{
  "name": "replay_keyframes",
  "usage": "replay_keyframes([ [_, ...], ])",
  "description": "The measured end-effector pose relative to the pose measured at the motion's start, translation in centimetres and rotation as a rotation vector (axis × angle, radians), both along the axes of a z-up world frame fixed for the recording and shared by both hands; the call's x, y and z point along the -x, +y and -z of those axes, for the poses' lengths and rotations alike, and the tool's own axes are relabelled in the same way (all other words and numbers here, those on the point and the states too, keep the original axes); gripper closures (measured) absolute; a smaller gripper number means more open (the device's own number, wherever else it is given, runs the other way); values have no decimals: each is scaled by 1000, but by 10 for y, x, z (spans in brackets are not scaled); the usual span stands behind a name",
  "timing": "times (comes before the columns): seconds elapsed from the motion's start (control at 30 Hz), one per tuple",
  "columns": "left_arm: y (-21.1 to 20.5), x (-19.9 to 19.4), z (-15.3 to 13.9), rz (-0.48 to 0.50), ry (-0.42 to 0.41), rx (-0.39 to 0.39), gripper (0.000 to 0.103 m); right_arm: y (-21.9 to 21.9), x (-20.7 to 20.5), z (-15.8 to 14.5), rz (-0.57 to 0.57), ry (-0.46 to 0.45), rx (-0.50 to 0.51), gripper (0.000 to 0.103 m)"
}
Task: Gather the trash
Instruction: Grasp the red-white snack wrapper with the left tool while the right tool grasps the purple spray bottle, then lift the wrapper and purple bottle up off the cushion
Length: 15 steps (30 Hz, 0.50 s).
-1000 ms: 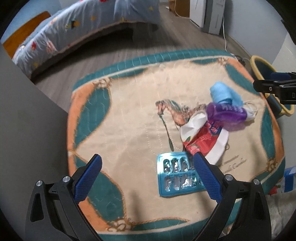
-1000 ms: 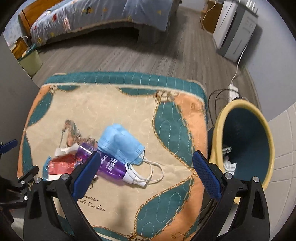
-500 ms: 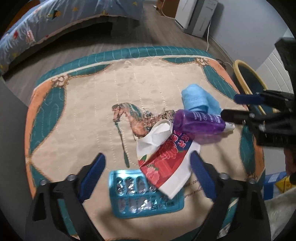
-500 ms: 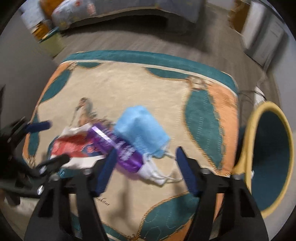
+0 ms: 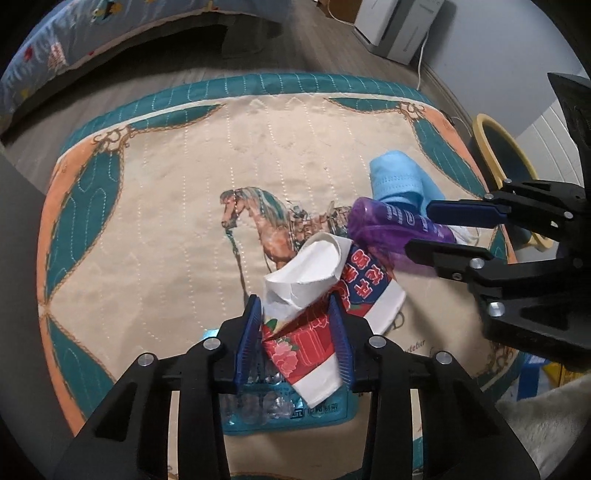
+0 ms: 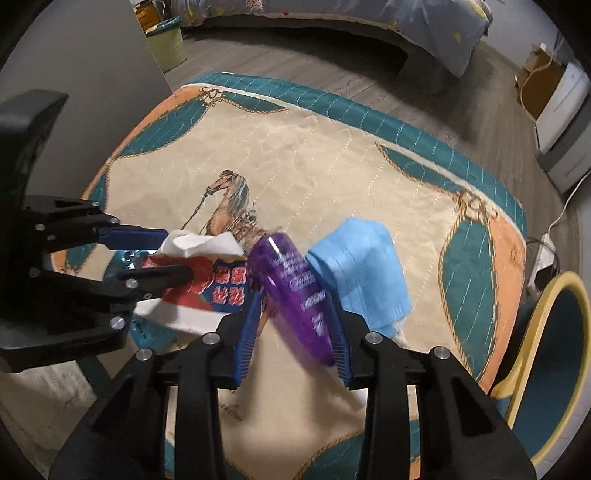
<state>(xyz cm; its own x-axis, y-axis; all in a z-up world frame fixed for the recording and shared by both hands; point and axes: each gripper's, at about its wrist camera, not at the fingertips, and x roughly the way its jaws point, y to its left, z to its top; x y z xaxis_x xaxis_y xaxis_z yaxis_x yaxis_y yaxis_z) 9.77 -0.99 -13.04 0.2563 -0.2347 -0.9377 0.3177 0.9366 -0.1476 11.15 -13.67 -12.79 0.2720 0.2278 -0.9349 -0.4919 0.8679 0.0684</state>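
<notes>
On the horse-patterned mat [image 5: 177, 206] lies a pile of trash. My left gripper [image 5: 295, 306] is shut on a crushed red and white paper cup [image 5: 317, 295], which also shows in the right wrist view [image 6: 199, 273]. A blue blister pack [image 5: 288, 410] lies under it. My right gripper [image 6: 293, 306] is shut on a purple bottle [image 6: 295, 291], seen from the side in the left wrist view [image 5: 384, 225]. A blue face mask [image 6: 362, 269] lies just right of the bottle.
A yellow-rimmed blue bin [image 6: 554, 332] stands off the mat's right edge. A bed [image 6: 332, 14] runs along the back. A white appliance [image 5: 399, 29] and a cable are at the far right. A grey panel [image 6: 92, 92] stands at the left.
Both grippers have moved down into the pile and closed, the left on the paper cup and the right on the purple bottle. One second ago both were open above the mat.
</notes>
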Motion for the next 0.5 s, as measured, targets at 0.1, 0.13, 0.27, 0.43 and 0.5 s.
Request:
replay_keyframes([
  [0.1, 0, 0, 1, 4, 0, -4, 64, 4, -4, 10, -9, 1, 37, 67],
  [0.13, 0, 0, 2, 5, 0, -6, 64, 4, -5, 12, -12, -3, 47, 67],
  [0.27, 2, -2, 5, 2, 13, 14, 64, -2, -7, 11, 6, 21, 13, 68],
  [0.43, 2, -2, 1, 16, 7, 18, 70, -3, -5, 11, 4, 64, -22, 69],
  [0.5, 6, -1, -5, 15, 0, 36, 70, -4, -4, 5, 11, 63, -46, 70],
])
